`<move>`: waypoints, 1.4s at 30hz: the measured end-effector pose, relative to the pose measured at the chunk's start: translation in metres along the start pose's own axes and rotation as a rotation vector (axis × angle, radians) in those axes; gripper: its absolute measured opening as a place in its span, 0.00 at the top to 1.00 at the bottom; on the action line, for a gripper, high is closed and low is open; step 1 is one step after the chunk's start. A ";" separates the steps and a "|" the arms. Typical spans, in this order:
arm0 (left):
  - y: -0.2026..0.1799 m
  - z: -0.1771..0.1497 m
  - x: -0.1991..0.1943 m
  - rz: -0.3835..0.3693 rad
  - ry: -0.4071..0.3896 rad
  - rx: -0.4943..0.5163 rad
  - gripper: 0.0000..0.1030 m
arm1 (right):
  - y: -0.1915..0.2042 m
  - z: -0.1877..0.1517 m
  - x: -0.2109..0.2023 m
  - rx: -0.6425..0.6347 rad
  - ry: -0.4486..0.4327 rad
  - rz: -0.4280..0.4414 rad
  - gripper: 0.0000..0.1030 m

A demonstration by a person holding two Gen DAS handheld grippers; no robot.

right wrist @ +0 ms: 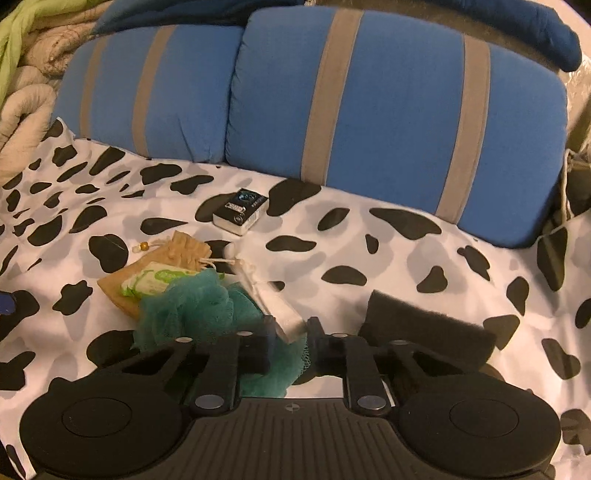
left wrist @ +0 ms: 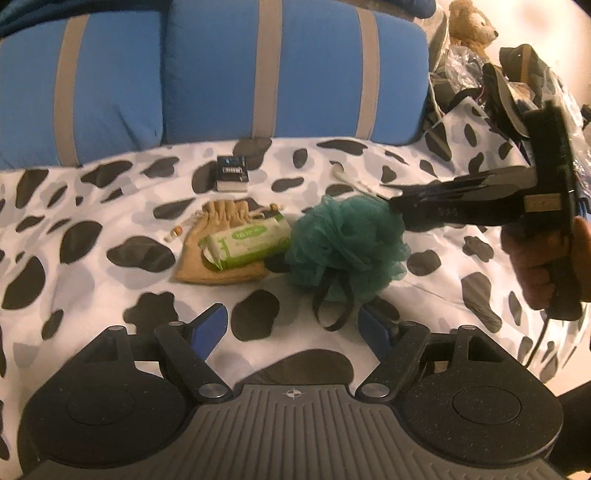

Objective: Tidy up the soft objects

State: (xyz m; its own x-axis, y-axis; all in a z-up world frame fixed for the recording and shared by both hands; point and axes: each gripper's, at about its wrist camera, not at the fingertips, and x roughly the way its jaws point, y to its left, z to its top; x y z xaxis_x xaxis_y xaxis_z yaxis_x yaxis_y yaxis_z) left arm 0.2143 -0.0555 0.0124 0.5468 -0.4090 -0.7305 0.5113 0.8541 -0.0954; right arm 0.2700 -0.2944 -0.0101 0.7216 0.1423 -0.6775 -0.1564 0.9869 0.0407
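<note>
The right tool is clamped on the teal loofah, which lies mid-bed beside the wipes on a tan pouch. The left tool is held apart, empty. A teddy is shown only in the left view.

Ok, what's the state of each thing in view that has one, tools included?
left tool: open, empty.
right tool: closed on the loofah's mesh.
loofah: resting on the bedspread, pinched at one edge, strap loop lying toward the left tool.
wipes pack: lying flat on the pouch, touching the loofah.
drawstring pouch: neck cinched, flat under the wipes pack.
small black box: closed, apart from the rest.
</note>
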 end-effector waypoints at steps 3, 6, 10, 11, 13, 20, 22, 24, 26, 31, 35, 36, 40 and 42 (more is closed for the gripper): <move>-0.003 -0.001 0.001 -0.009 0.009 0.001 0.25 | -0.003 -0.001 -0.013 0.017 0.003 -0.010 0.86; -0.008 -0.001 0.001 -0.008 0.007 0.018 0.25 | -0.007 -0.010 -0.030 0.026 0.033 -0.042 0.86; -0.013 0.000 0.003 -0.001 0.006 0.027 0.25 | -0.013 -0.036 -0.042 0.050 0.118 -0.072 0.86; -0.014 0.001 0.004 0.002 0.005 0.025 0.25 | -0.014 -0.043 -0.043 0.048 0.144 -0.082 0.86; -0.016 0.003 0.005 0.001 0.002 0.020 0.25 | -0.015 -0.059 -0.045 0.046 0.201 -0.097 0.86; -0.029 0.007 0.012 0.003 -0.002 0.038 0.25 | -0.008 -0.091 -0.052 -0.026 0.278 -0.048 0.57; -0.032 0.007 0.015 0.003 0.001 0.047 0.25 | -0.005 -0.093 -0.050 -0.066 0.252 -0.030 0.44; -0.035 0.007 0.019 0.006 0.007 0.055 0.25 | -0.004 -0.092 -0.046 -0.086 0.252 -0.001 0.44; -0.036 0.006 0.023 0.010 0.015 0.060 0.25 | -0.003 -0.091 -0.039 -0.088 0.251 0.021 0.44; -0.035 0.008 0.026 0.006 0.002 0.051 0.25 | 0.003 -0.090 -0.019 -0.106 0.261 0.041 0.50; -0.034 0.014 0.032 -0.005 -0.023 0.047 0.25 | 0.000 -0.092 -0.006 -0.078 0.293 -0.002 0.75; -0.034 0.015 0.034 -0.007 -0.026 0.047 0.25 | 0.000 -0.092 -0.006 -0.079 0.295 -0.008 0.81; -0.031 0.020 0.046 -0.019 -0.033 0.034 0.25 | 0.000 -0.091 -0.007 -0.059 0.315 -0.007 0.87; -0.029 0.022 0.052 -0.033 -0.036 0.016 0.25 | -0.002 -0.090 -0.009 -0.039 0.322 -0.004 0.92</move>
State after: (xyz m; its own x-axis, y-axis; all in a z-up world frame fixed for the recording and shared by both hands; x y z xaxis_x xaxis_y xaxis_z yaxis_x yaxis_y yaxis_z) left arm 0.2424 -0.1085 -0.0075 0.5528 -0.4482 -0.7025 0.5396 0.8349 -0.1081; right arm 0.2030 -0.3048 -0.0699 0.4728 0.1011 -0.8753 -0.1845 0.9827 0.0138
